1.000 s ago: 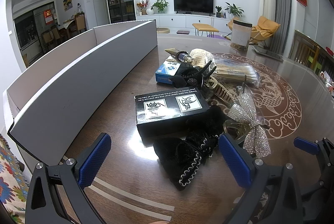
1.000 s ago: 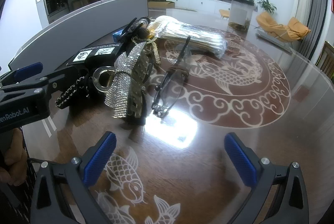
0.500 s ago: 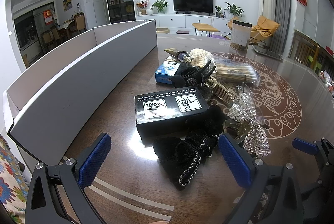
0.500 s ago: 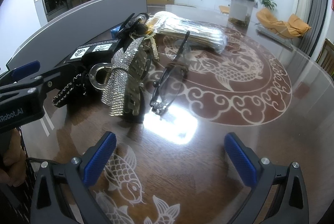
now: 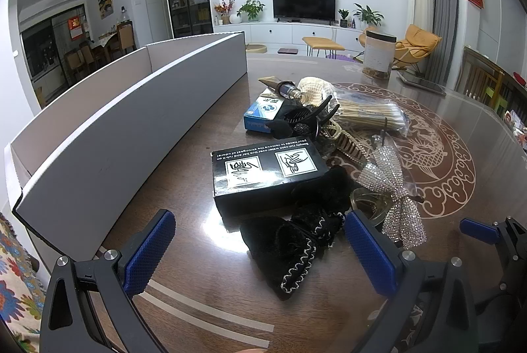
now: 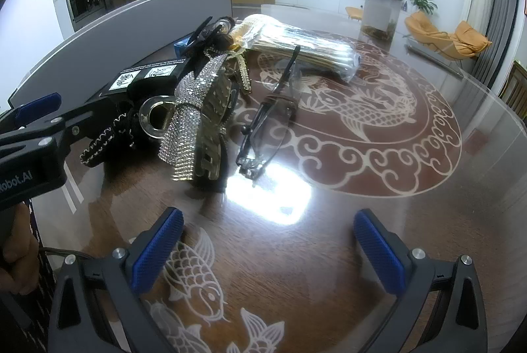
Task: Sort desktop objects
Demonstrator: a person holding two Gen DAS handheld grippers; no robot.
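A heap of small objects lies on the glass-topped table. In the left wrist view my open left gripper (image 5: 260, 247) frames a black velvet pouch (image 5: 283, 251), with a black box (image 5: 266, 172), a rhinestone bow clip (image 5: 395, 198), a blue box (image 5: 263, 116), a black claw clip (image 5: 306, 119) and a bag of cotton swabs (image 5: 369, 116) beyond. In the right wrist view my open right gripper (image 6: 268, 251) hovers over bare table. Ahead of it lie folded glasses (image 6: 270, 122), the rhinestone bow clip (image 6: 191, 119) and the bag of cotton swabs (image 6: 306, 50).
A long grey open box (image 5: 131, 129) runs along the table's left side. A clear jar (image 5: 378, 55) stands at the far end. The left gripper's arm (image 6: 36, 139) and a hand (image 6: 16, 257) show at the left of the right wrist view.
The right gripper has crept slightly forward toward the glasses and the bow clip. The left gripper has stayed nearly still.
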